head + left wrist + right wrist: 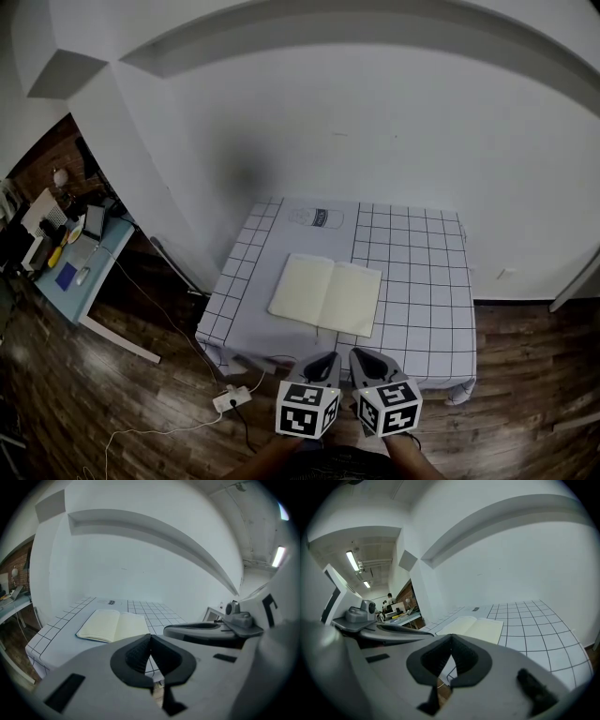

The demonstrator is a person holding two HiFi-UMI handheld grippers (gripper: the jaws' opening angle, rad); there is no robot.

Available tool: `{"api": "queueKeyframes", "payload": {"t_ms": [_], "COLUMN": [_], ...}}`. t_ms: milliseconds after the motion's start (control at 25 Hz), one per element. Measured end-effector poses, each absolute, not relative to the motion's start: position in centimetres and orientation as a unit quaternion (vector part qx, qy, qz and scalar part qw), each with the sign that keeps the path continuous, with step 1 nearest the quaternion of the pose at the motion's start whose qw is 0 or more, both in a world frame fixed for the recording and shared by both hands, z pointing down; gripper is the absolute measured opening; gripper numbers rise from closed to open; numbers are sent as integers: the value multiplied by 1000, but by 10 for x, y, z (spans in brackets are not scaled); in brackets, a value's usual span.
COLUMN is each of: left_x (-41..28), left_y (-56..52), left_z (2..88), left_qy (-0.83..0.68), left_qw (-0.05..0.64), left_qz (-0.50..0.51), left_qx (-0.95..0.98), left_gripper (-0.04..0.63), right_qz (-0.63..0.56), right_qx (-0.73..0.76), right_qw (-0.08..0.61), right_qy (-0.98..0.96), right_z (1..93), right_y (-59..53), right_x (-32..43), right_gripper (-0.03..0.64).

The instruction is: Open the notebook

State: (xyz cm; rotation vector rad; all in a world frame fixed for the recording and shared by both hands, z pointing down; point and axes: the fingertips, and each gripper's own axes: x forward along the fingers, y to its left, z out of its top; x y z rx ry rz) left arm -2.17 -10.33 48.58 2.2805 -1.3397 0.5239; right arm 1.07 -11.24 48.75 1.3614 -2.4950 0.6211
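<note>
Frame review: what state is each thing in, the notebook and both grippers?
Notebook: open, lying flat on the table, pages up.
Left gripper: shut, empty, apart from the notebook.
Right gripper: shut, empty, beside the left gripper at the table's near edge.
</note>
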Motion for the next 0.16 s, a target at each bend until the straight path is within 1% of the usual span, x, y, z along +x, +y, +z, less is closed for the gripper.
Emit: {"api": "queueKeyframes", "payload": {"t_ms": [160], "left_x": [-20], "left_y": [-102], "left_z": [486], "left_qy": [-485], "left_qw": [221], "left_qz": [190], "left_qx": [825], "left_gripper": [11], "right_qz": [212], "right_qx": [464], "right_qw": [116], "right_qy": [-852], "right_z": [488], "right_y": [-111], "right_x": [11], "right_gripper": [12]}}
